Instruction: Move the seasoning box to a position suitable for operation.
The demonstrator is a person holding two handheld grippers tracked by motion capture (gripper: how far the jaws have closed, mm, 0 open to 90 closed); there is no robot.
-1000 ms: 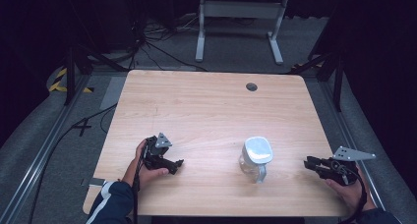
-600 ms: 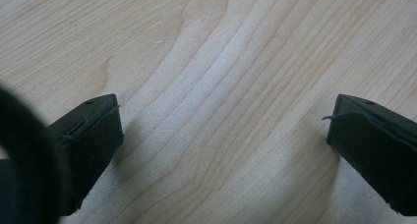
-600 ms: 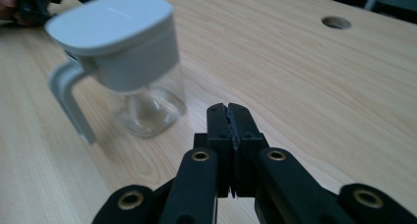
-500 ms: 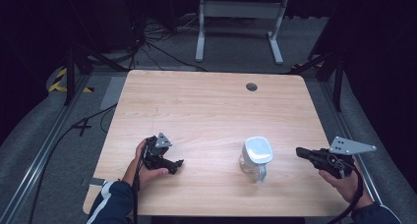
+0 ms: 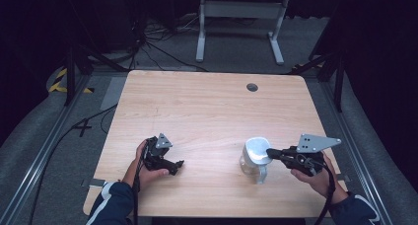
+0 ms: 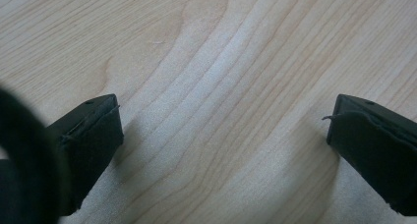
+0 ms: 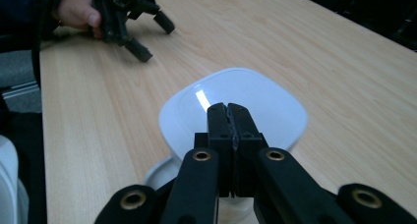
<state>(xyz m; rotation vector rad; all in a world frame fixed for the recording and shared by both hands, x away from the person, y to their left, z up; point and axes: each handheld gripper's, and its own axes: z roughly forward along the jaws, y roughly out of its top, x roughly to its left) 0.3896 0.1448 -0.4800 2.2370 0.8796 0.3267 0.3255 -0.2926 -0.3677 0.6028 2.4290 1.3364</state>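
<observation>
1. We are viewing a wooden surface [image 5: 207, 111] carrying a clear jar [image 5: 252, 162] with a white lid [image 7: 233, 111], standing at the near right.
2. We are holding the right gripper [image 5: 269, 152] over the lid, its jaws pressed together and gripping nothing.
3. We are resting the left gripper [image 5: 178, 165] at the near left, jaws spread wide above bare wood.

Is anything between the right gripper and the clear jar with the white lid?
Nothing visible. The right gripper, jaws closed, hangs directly over the white square lid of the clear jar; only bare wooden table surrounds it.
</observation>
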